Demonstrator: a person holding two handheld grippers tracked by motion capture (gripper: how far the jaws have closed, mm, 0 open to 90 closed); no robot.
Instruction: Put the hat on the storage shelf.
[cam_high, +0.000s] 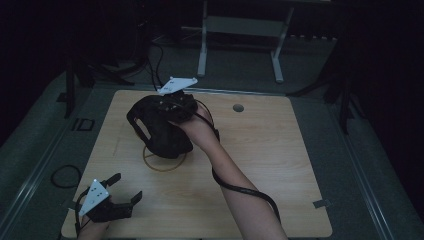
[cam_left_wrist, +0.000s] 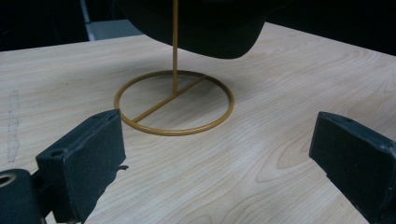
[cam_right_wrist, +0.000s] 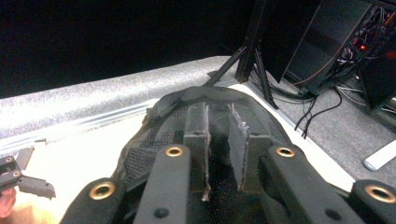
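Black cap (cam_high: 160, 125) sits atop the gold wire stand (cam_left_wrist: 173, 100), its fabric pinched between the nearly closed jaws of the right gripper (cam_right_wrist: 223, 154). Judged soft, light, easily crumpled; the rear band offers the surest hold. Left gripper (cam_left_wrist: 217, 154) stands apart, jaws spread wide, empty.

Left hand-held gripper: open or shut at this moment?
Open. The left hand-held gripper has its two black jaws spread wide, with bare wooden table between them and nothing held; the high view shows it the same way.
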